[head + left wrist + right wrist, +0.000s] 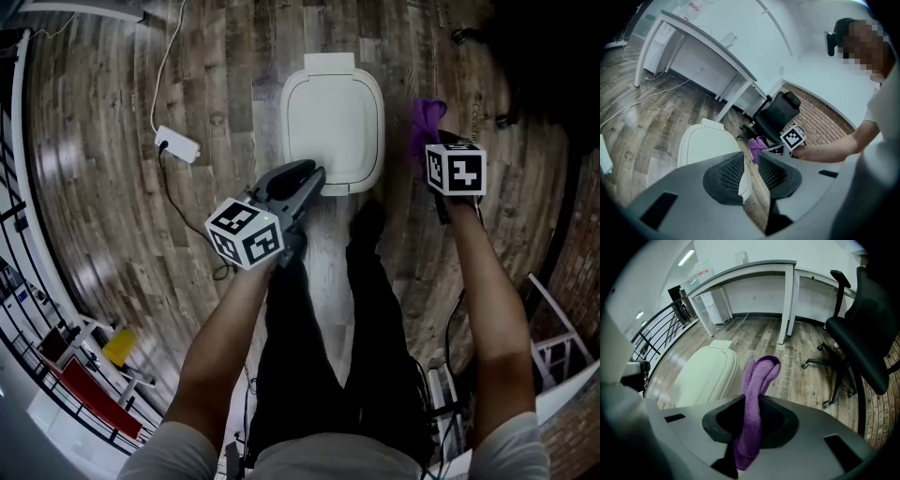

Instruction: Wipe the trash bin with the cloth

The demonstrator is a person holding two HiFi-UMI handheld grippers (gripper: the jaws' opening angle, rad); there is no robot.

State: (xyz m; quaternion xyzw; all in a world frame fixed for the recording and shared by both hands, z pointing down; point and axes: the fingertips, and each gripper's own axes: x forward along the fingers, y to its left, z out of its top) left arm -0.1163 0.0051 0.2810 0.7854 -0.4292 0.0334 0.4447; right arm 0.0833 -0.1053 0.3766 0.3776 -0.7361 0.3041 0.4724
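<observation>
**Cloth in my right grip, bin just to its left**
My right gripper is clamped on the purple cloth. The trash bin stands just to its left, its lid's long axis running away from me. My left gripper, jaws slightly apart and empty, is nearer, at the lid's near edge.

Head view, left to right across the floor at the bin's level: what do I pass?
white power adapter → trash bin → purple cloth
</observation>
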